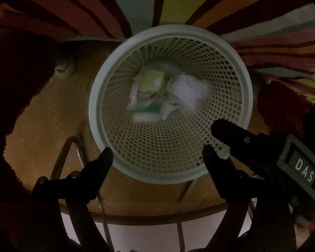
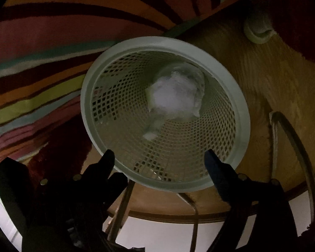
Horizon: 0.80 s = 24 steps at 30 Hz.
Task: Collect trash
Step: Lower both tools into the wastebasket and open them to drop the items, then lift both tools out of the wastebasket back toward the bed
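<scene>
A pale green mesh waste basket (image 1: 244, 84) stands on a wooden floor below both grippers; it also shows in the right wrist view (image 2: 239, 109). Inside lie a crumpled white tissue (image 1: 187, 91), a yellow-green wrapper (image 1: 151, 79) and other papers. In the right wrist view the white tissue (image 2: 174, 94) sits on top. My left gripper (image 1: 157, 153) is open and empty above the basket's near rim. My right gripper (image 2: 159, 155) is open and empty above the near rim too; one of its fingers (image 1: 226, 129) shows in the left wrist view.
A striped multicoloured rug (image 1: 178, 0) lies beyond the basket. A dark red shaggy mat (image 1: 14, 84) is at the left. A round wooden edge with metal wire legs (image 2: 294, 138) lies under the grippers. A pale round foot (image 2: 257, 31) rests on the floor.
</scene>
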Each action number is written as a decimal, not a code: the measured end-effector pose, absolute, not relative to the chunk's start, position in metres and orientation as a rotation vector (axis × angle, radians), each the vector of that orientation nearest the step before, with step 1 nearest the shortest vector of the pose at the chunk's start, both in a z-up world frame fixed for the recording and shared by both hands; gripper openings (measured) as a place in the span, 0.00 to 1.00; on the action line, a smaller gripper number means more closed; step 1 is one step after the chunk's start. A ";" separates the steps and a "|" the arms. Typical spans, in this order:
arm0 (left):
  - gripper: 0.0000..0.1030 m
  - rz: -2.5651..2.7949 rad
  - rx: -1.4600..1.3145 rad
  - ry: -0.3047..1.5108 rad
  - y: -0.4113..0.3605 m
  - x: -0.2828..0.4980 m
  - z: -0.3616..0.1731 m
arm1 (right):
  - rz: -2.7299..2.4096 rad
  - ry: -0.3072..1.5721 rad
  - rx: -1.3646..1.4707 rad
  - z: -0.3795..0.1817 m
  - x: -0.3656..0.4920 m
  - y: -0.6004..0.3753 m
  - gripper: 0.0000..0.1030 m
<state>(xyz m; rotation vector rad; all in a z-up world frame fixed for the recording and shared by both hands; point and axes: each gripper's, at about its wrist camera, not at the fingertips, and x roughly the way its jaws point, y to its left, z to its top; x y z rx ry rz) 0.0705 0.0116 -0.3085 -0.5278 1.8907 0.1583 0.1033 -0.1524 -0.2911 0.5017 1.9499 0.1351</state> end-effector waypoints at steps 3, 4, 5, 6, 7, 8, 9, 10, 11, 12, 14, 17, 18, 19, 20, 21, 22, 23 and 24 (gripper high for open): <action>0.82 0.165 -0.529 1.888 0.013 0.070 -0.308 | 0.118 1.947 0.485 -0.292 0.103 -0.154 0.84; 0.82 0.167 -0.530 1.890 0.013 0.070 -0.309 | 0.112 1.949 0.483 -0.292 0.103 -0.154 0.90; 0.82 0.167 -0.534 1.891 0.013 0.070 -0.309 | 0.108 1.950 0.483 -0.293 0.103 -0.154 0.90; 0.82 0.167 -0.538 1.892 0.014 0.069 -0.310 | 0.106 1.948 0.484 -0.293 0.103 -0.155 0.90; 0.82 0.169 -0.541 1.894 0.013 0.069 -0.310 | 0.103 1.947 0.485 -0.294 0.103 -0.155 0.90; 0.82 0.171 -0.544 1.896 0.014 0.069 -0.311 | 0.100 1.947 0.486 -0.295 0.104 -0.155 0.90; 0.82 0.171 -0.545 1.898 0.015 0.070 -0.311 | 0.097 1.948 0.489 -0.295 0.103 -0.156 0.90; 0.82 0.171 -0.545 1.900 0.015 0.070 -0.311 | 0.094 1.950 0.494 -0.296 0.103 -0.156 0.90; 0.82 0.171 -0.544 1.902 0.016 0.069 -0.312 | 0.093 1.952 0.500 -0.297 0.102 -0.157 0.90; 0.82 0.171 -0.543 1.902 0.016 0.069 -0.312 | 0.092 1.953 0.505 -0.296 0.103 -0.159 0.90; 0.82 0.172 -0.541 1.898 0.014 0.070 -0.308 | 0.093 1.950 0.511 -0.296 0.103 -0.162 0.90; 0.82 0.177 -0.549 1.882 0.016 0.068 -0.305 | 0.095 1.942 0.515 -0.293 0.102 -0.162 0.90; 0.82 0.181 -0.552 1.876 0.018 0.068 -0.305 | 0.095 1.939 0.515 -0.292 0.102 -0.161 0.90; 0.82 0.185 -0.555 1.870 0.019 0.068 -0.304 | 0.097 1.935 0.515 -0.290 0.101 -0.161 0.90; 0.82 0.190 -0.558 1.862 0.021 0.067 -0.302 | 0.098 1.932 0.515 -0.289 0.100 -0.161 0.90; 0.82 0.193 -0.560 1.853 0.022 0.067 -0.300 | 0.100 1.928 0.518 -0.288 0.100 -0.161 0.90; 0.82 0.196 -0.561 1.841 0.023 0.066 -0.297 | 0.103 1.923 0.522 -0.286 0.100 -0.161 0.90; 0.82 0.198 -0.561 1.828 0.024 0.066 -0.293 | 0.105 1.918 0.526 -0.284 0.100 -0.161 0.90; 0.82 0.201 -0.557 1.814 0.025 0.065 -0.289 | 0.108 1.913 0.529 -0.282 0.100 -0.162 0.90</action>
